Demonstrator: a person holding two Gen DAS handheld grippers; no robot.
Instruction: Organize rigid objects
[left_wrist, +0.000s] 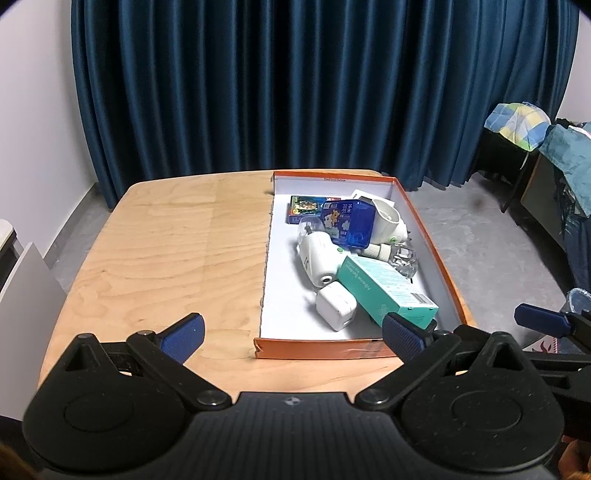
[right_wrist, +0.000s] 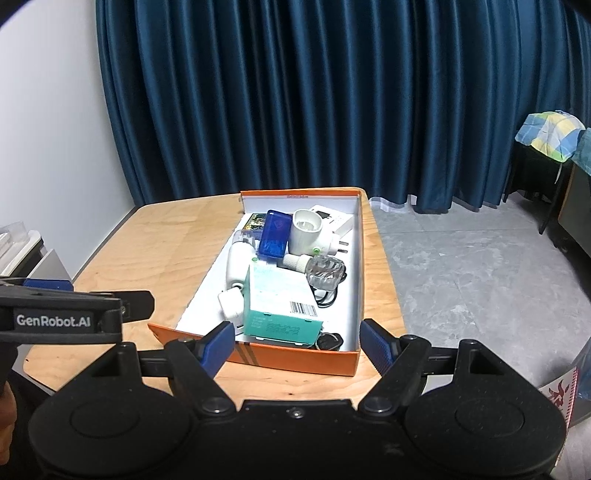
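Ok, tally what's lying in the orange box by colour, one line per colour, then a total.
White, 4: small charger block, bulb-tipped device, round socket adapter, flat box at the back.
Blue, 1: plastic case.
Teal, 1: long carton.
Green picture, 1: card box.
Clear, 1: faceted bottle.
Black, 1: key fob.
Total: 9 visible.

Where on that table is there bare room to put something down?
The wooden table is bare left of the orange box. Inside, a white strip along its left wall is free. Its right half is crowded: teal carton, blue box, white plugs.
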